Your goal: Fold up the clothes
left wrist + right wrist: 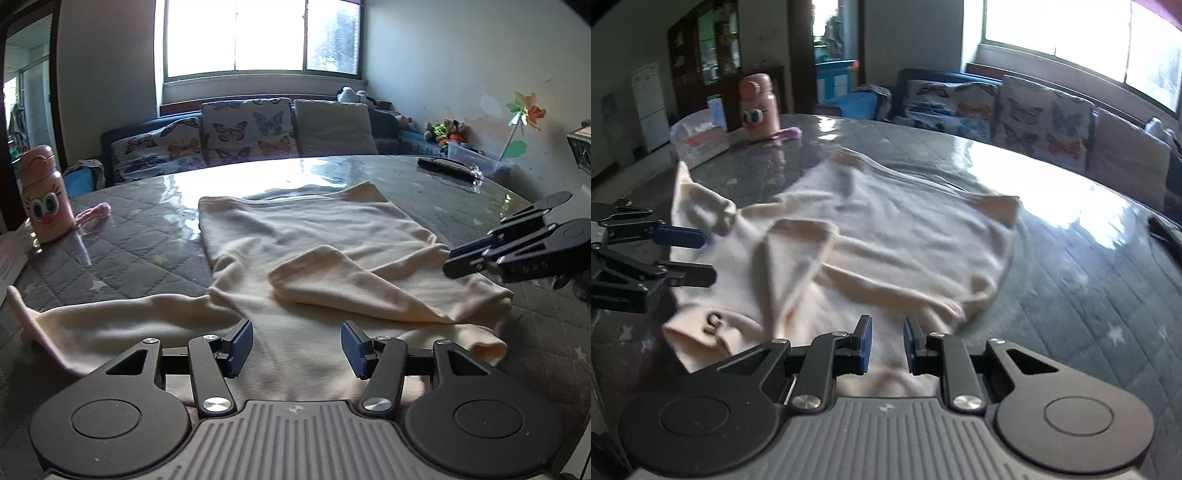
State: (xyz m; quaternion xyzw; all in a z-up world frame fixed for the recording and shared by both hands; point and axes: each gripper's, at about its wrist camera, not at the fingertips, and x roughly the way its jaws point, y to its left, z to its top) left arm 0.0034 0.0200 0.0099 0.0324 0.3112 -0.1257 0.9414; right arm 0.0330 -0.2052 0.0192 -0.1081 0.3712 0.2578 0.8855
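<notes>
A cream long-sleeved top point(314, 236) lies flat on the round table, collar end toward me. Its right sleeve point(354, 284) is folded across the body; its left sleeve point(110, 325) stretches out to the left. My left gripper point(297, 345) is open, empty, just above the collar end. My right gripper point(887, 343) is open with a narrower gap, empty, over the top's near edge point(886, 280); it also shows at the right of the left wrist view point(476, 258). The left gripper shows at the left of the right wrist view point(698, 254).
The table point(147, 236) has a grey quilted cover under shiny plastic. A pink bottle point(44, 195) and a small pink object point(98, 212) stand at the left, a dark remote point(445, 168) at the far right. A sofa with butterfly cushions point(245, 129) lies behind.
</notes>
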